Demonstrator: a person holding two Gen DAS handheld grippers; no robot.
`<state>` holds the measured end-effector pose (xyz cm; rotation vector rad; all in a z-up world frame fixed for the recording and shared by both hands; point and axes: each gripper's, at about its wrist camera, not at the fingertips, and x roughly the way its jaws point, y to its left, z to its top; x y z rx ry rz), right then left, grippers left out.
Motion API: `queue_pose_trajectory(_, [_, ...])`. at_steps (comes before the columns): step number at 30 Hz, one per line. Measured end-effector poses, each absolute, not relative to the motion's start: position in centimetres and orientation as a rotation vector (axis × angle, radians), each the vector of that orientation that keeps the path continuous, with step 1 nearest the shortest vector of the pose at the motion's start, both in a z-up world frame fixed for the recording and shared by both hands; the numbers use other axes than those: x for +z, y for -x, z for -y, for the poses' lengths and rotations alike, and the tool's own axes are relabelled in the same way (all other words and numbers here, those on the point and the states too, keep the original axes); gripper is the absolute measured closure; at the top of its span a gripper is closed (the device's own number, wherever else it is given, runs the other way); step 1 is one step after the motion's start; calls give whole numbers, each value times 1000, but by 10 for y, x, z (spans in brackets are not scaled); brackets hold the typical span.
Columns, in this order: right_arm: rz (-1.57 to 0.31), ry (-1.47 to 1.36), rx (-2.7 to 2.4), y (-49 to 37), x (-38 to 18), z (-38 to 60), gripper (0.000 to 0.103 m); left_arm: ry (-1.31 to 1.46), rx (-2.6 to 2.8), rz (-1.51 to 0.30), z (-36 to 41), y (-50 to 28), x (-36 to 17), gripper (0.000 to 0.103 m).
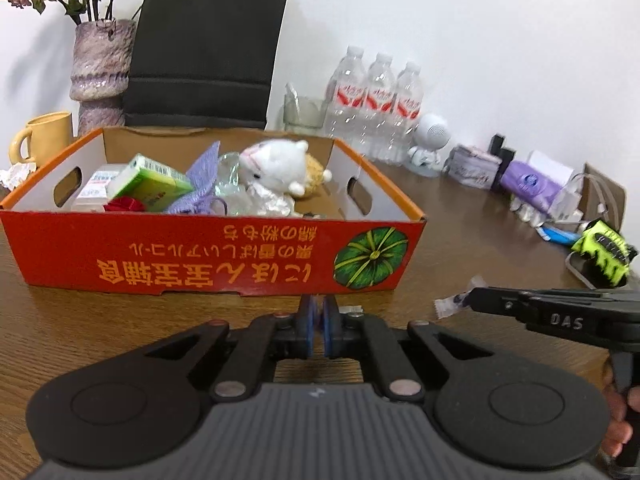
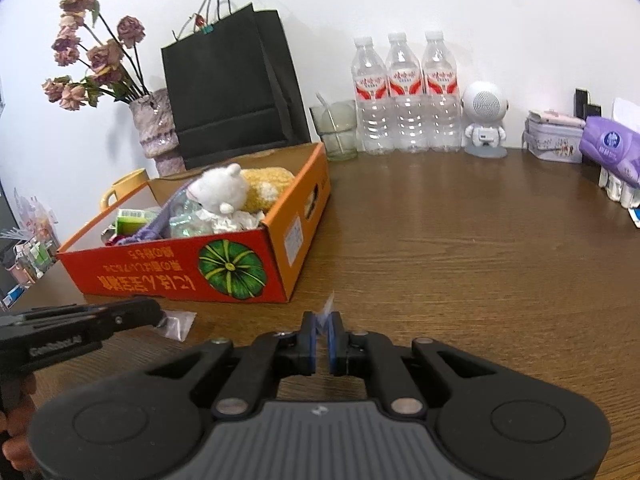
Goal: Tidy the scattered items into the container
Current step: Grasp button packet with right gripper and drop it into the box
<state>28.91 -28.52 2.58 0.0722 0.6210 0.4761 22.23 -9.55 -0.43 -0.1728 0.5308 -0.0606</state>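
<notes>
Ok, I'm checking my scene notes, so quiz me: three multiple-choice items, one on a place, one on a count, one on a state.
1. Where is the white plush?
A. On the bare table
B. In the box
C. Inside the black bag

2. How many water bottles stand by the wall?
A. Two
B. Three
C. Five

3. What is the right gripper doing?
A. Wide open above the box
B. Shut on the mug
C. Shut on a wrapper

Answers:
1 B: the plush lies among other items inside the box.
2 B: three bottles stand side by side.
3 C: the right gripper pinches a small clear wrapper between its pads.
</notes>
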Motion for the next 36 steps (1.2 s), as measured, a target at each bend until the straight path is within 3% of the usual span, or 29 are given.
queue_pose_trajectory(9, [-475,-107,516,-263,63,275,98,183,-117,-402,64,-199,39,98])
queue_pose_trajectory(16, [-433,-89,536,-293,98,237,98,161,-77,-318,20,-220,80,98])
queue_pose_trajectory(29, [-602,-19,457,-389,63,158,97,194,21,-428,-58,-309,48,97])
queue_pose_trajectory(32, [-619,-2,449,-395,60,151,87,177,14,-464,-61,-320,41,96])
queue_pose_trajectory(33, [-625,6,446,-395,59,149,74,174,13,-471,-61,-322,40,94])
queue_pose_trajectory(35, [-634,16,445,-395,58,147,51,175,13,-479,-62,-324,38,65])
queue_pose_trajectory(36, [-634,23,442,-393,58,146,48,180,22,-479,-63,-324,37,57])
